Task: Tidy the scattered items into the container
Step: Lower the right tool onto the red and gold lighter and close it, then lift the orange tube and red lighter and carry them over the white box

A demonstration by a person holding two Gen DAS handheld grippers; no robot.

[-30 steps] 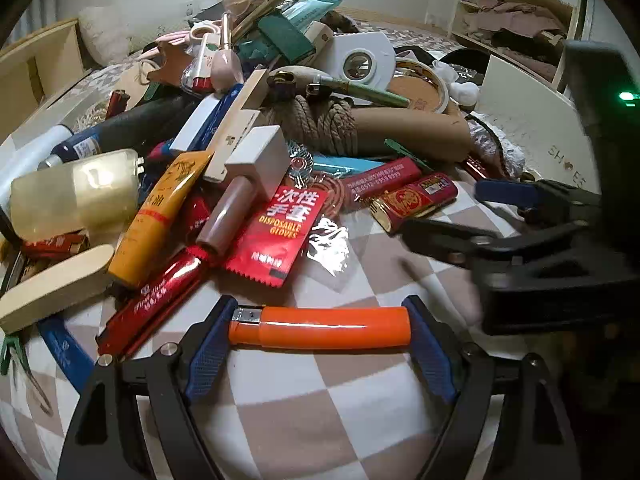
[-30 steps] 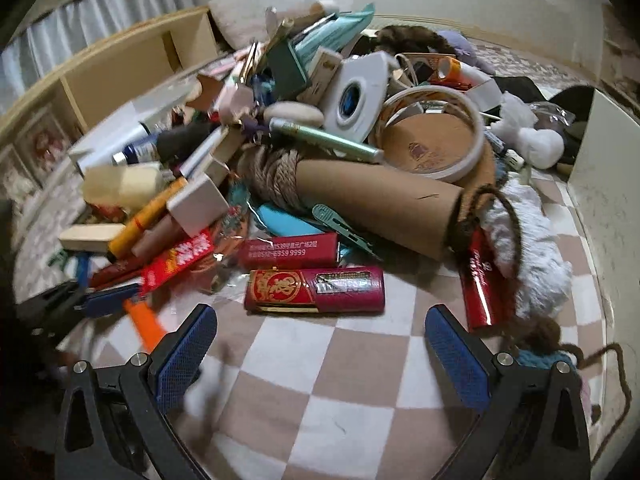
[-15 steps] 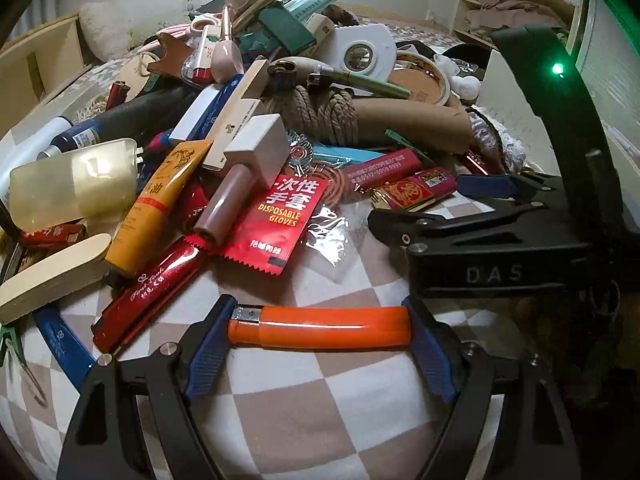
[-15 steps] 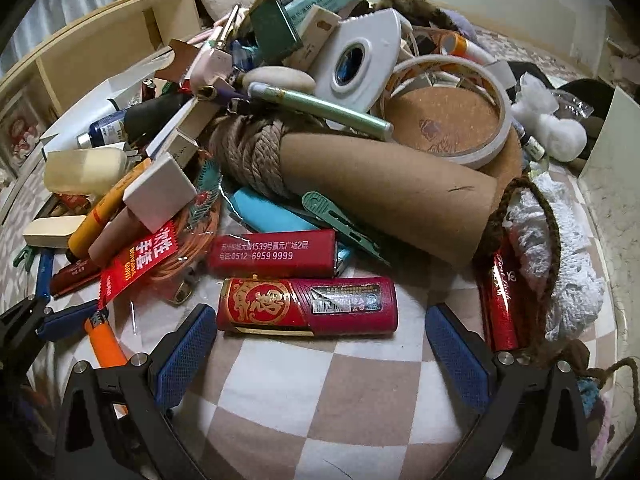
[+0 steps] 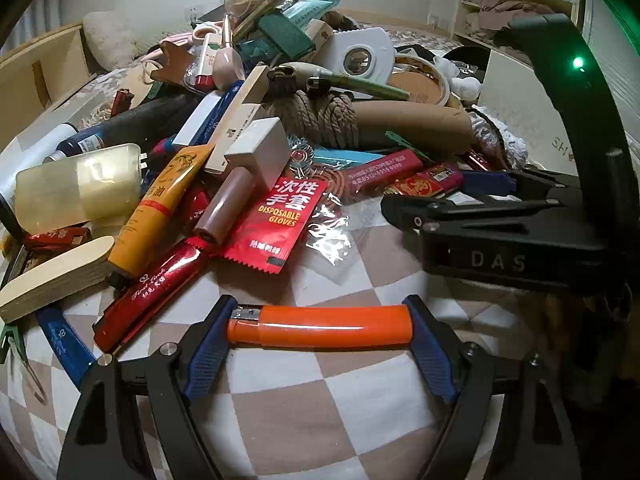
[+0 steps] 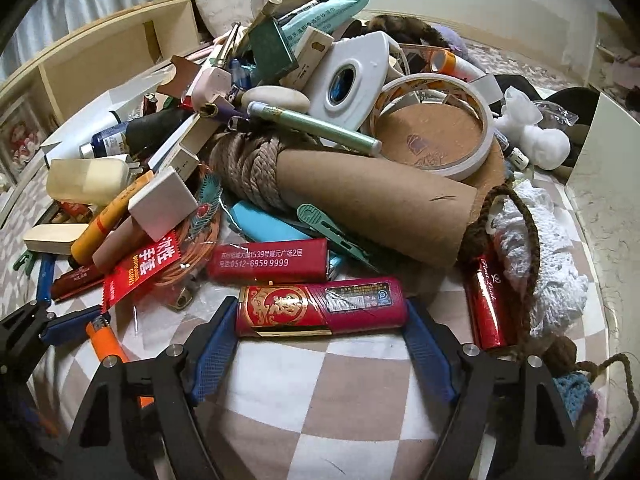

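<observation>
A big pile of scattered items lies on a checkered cloth [image 5: 320, 412]. My left gripper [image 5: 320, 326] is shut on an orange lighter [image 5: 320, 326], gripped end to end between the blue pads just above the cloth. My right gripper [image 6: 320, 312] has its blue pads against both ends of a red-and-gold lighter [image 6: 320, 310] at the pile's near edge. The right gripper also shows at the right of the left wrist view [image 5: 492, 200]. The orange lighter shows at the lower left of the right wrist view [image 6: 106, 338].
The pile holds a cardboard tube [image 6: 372, 204] wound with rope, a tape roll [image 6: 436, 128], a red glove packet [image 5: 276, 224], a red box [image 6: 268, 262] and an orange tube [image 5: 156, 208]. A white box wall [image 6: 600, 168] stands at right, wooden shelving [image 6: 100, 64] at left.
My right gripper has moved forward to the red-and-gold lighter and narrowed until its pads meet both ends. My left gripper has kept hold of the orange lighter, nearly still.
</observation>
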